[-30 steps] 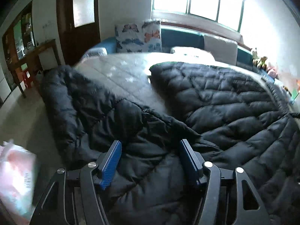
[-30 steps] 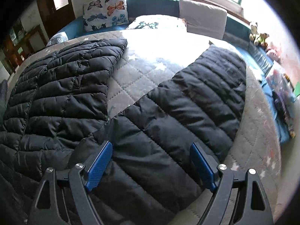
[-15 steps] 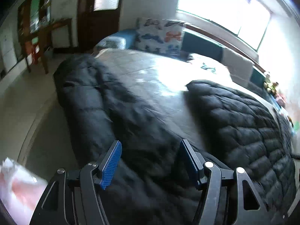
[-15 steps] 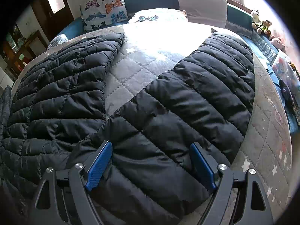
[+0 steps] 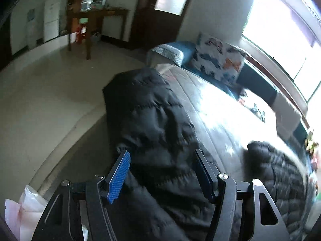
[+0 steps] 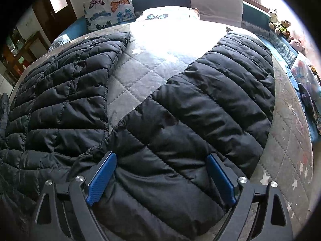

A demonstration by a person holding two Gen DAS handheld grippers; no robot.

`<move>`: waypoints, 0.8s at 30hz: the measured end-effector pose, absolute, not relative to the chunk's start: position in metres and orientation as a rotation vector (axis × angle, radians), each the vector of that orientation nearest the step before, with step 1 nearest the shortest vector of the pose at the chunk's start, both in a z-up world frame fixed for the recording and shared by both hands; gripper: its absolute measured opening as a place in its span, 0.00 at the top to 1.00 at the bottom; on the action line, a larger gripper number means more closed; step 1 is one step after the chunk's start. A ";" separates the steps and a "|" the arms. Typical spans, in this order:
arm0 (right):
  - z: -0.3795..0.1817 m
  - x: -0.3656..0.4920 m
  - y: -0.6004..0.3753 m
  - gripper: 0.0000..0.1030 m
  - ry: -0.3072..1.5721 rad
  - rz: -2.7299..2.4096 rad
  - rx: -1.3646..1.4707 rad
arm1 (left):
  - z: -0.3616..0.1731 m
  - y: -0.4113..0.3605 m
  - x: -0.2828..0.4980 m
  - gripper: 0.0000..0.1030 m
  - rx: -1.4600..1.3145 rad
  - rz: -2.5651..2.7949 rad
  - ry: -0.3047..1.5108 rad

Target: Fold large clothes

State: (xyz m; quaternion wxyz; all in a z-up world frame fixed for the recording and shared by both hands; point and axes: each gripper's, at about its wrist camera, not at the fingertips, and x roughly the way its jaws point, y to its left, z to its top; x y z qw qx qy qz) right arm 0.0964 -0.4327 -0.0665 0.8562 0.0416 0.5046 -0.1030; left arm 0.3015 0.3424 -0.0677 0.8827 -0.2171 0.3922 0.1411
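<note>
A black quilted puffer jacket (image 6: 196,108) lies spread on the grey quilted bed (image 6: 138,80), its two halves parted in a V. In the right wrist view my right gripper (image 6: 161,155) hovers over the right-hand half; its jaws are opening, fabric lies below them and neither pad presses on it. The left wrist view shows my left gripper (image 5: 161,152) open above the jacket's left part (image 5: 152,120), which hangs at the bed's left edge. Nothing is pinched between its blue pads (image 5: 118,176).
A butterfly pillow (image 6: 110,6) and cushions line the head of the bed under a bright window (image 5: 280,26). Stuffed toys (image 6: 280,26) sit at the far right. Left of the bed is tiled floor (image 5: 40,100), a wooden table (image 5: 96,18), a door, and a pink-white bag (image 5: 22,210).
The left gripper has swung left and rolled, from over the jacket's middle to its left part at the bed edge. The right gripper stayed put and its jaws widened slightly.
</note>
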 end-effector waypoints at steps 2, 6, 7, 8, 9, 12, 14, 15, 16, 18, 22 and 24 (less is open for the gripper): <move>-0.067 0.097 -0.433 0.03 1.061 -0.217 0.086 | -0.066 0.352 0.301 0.34 -0.461 0.326 0.813; -0.068 0.098 -0.435 0.01 1.058 -0.212 0.086 | -0.058 0.364 0.294 0.34 -0.512 0.348 0.755; -0.069 0.098 -0.435 0.01 1.056 -0.209 0.084 | -0.054 0.368 0.291 0.34 -0.518 0.355 0.733; -0.070 0.099 -0.436 0.00 1.055 -0.207 0.084 | -0.051 0.372 0.290 0.34 -0.506 0.367 0.729; -0.071 0.099 -0.437 0.00 1.052 -0.207 0.086 | -0.050 0.374 0.292 0.33 -0.488 0.380 0.735; -0.073 0.100 -0.438 0.00 1.048 -0.211 0.091 | -0.056 0.382 0.302 0.32 -0.460 0.417 0.798; -0.073 0.100 -0.438 0.00 1.048 -0.215 0.087 | -0.069 0.387 0.308 0.32 -0.486 0.413 0.850; -0.072 0.100 -0.438 0.00 1.049 -0.215 0.088 | -0.076 0.393 0.313 0.32 -0.520 0.413 0.870; -0.072 0.100 -0.438 0.00 1.051 -0.216 0.087 | -0.081 0.396 0.315 0.32 -0.547 0.394 0.874; -0.069 0.101 -0.438 0.00 1.062 -0.220 0.083 | -0.090 0.399 0.319 0.33 -0.592 0.363 0.872; -0.053 0.098 -0.431 0.00 1.048 -0.246 0.049 | -0.096 0.402 0.317 0.67 -0.619 0.310 0.838; -0.041 0.093 -0.418 0.00 1.028 -0.242 0.002 | -0.088 0.400 0.309 0.80 -0.623 0.280 0.810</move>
